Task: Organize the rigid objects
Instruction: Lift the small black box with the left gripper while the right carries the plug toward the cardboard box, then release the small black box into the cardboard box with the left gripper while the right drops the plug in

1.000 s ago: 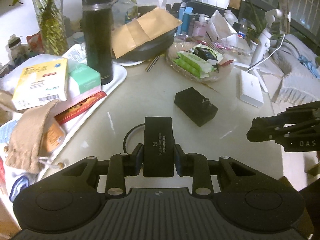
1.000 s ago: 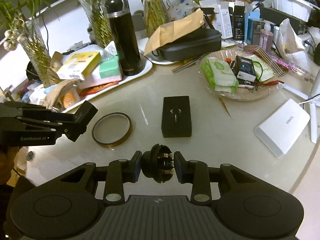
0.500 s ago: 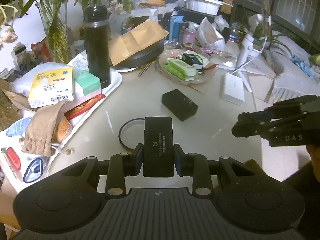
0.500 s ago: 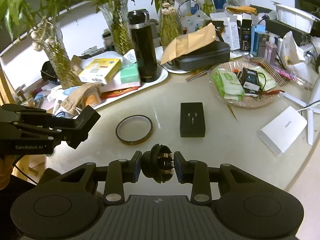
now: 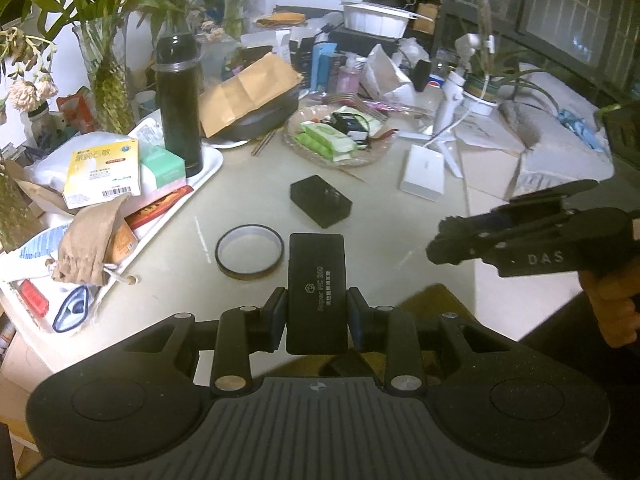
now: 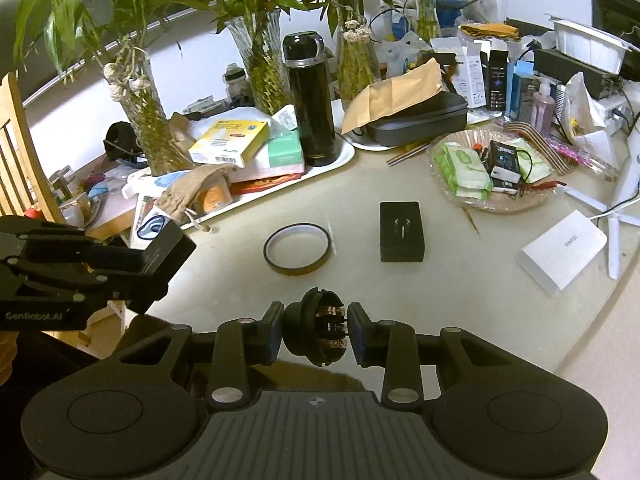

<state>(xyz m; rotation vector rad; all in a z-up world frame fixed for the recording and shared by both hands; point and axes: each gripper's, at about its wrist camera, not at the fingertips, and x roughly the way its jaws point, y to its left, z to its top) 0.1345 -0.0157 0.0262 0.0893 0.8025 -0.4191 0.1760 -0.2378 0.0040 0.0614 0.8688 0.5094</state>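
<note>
My left gripper (image 5: 317, 316) is shut on a flat black box with grey lettering (image 5: 317, 288), held above the table's near edge; it also shows in the right wrist view (image 6: 160, 258). My right gripper (image 6: 316, 334) is shut on a small round black connector (image 6: 316, 332), also held over the near edge. A tape ring (image 5: 249, 251) (image 6: 298, 248) and a black charger block (image 5: 321, 200) (image 6: 401, 231) lie on the pale table beyond both grippers.
A white tray (image 6: 340, 160) at left holds a black flask (image 6: 310, 100), boxes and a cloth pouch. A glass dish of packets (image 6: 492, 168), a white power bank (image 6: 560, 252), a black case with brown envelope (image 6: 416, 116) and vases of bamboo stand behind.
Both grippers have pulled back and up from the table with their objects still held. The tape ring and charger block now look farther away.
</note>
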